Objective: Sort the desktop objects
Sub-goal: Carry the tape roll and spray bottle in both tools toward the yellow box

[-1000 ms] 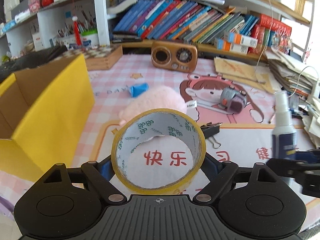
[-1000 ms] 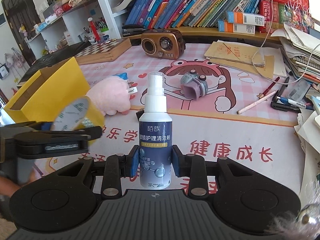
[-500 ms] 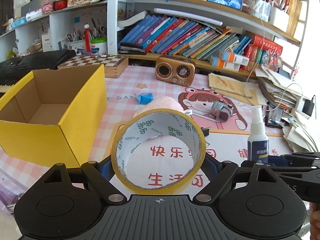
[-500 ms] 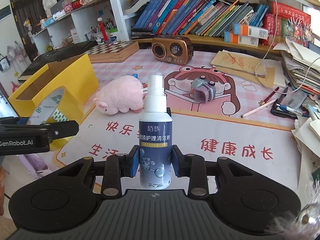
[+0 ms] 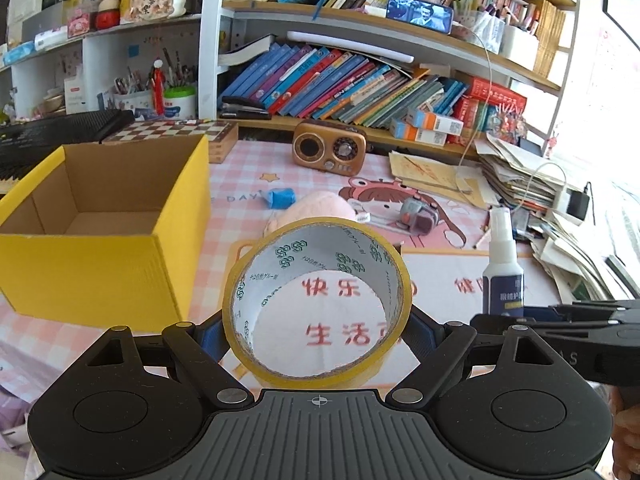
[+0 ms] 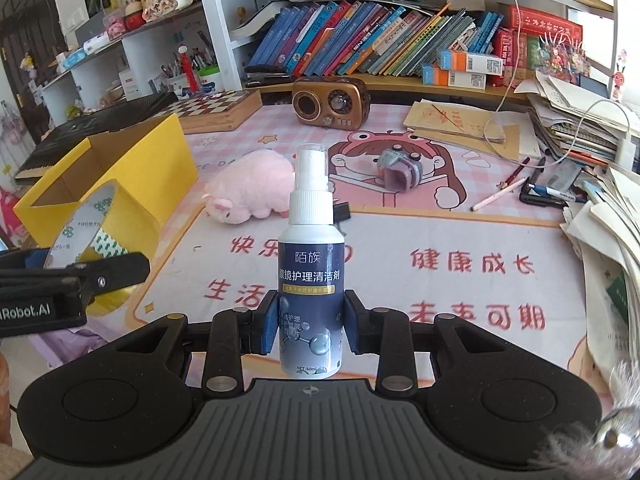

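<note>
My left gripper (image 5: pixel 318 330) is shut on a yellow tape roll (image 5: pixel 352 236), held on edge above the desk mat. It also shows at the left of the right wrist view (image 6: pixel 90 216). My right gripper (image 6: pixel 310 322) is shut on a white and dark blue spray bottle (image 6: pixel 311 264), held upright; the bottle also shows in the left wrist view (image 5: pixel 502 268). An open yellow cardboard box (image 5: pixel 92 264) stands to the left, empty inside. A pink plush pig (image 6: pixel 250 190), a grey toy camera (image 6: pixel 398 170), a blue wrapper (image 5: pixel 280 197) and a black binder clip (image 6: pixel 342 212) lie on the mat.
A brown retro radio (image 6: pixel 330 104) and a chessboard box (image 6: pixel 220 110) stand at the back below bookshelves. Paper stacks (image 6: pixel 600 208), pens and a pencil (image 6: pixel 500 196) crowd the right side. A black keyboard (image 5: pixel 48 136) lies at the far left.
Both grippers have risen and pulled back with their objects. The box interior has come into view and the desk looks farther away.
</note>
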Available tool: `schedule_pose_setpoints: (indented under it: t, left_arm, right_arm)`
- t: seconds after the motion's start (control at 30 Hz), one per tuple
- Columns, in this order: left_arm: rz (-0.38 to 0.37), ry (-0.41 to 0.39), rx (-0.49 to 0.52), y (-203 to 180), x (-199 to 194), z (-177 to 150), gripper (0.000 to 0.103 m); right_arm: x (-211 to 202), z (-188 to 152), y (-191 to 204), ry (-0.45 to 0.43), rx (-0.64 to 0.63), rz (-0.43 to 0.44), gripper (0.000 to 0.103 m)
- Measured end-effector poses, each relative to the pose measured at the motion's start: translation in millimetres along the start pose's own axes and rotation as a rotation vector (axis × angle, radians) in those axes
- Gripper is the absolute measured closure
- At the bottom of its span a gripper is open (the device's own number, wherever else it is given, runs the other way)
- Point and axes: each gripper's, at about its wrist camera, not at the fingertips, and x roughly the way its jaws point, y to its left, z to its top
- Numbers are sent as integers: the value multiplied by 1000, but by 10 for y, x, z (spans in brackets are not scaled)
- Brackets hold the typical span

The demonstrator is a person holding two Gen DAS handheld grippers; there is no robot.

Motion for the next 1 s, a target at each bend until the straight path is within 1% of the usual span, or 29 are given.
schedule_pose_setpoints:
  t: [0.17,0.3,0.5,0.67,1.0]
  left_arm:
    - [-21,11,16,182,-196,-121,16]
    - [-24,10,28,333,-374,-208,16]
    - [14,-7,11,638,-660,-338,16]
    - [39,-1,-11,880,-843,-462,16]
    - [73,-27,-40,1195,-1155,-635,16]
  right_arm:
    - [-80,-126,307,10,2,-3,72]
    - [-131,-218,560,11,6,1,72]
    - [-179,-355,947,13,0,21,72]
    - [-228,-457,1248,11,-22,40,72]
    - [-286,-591,1701,12,-60,76,72]
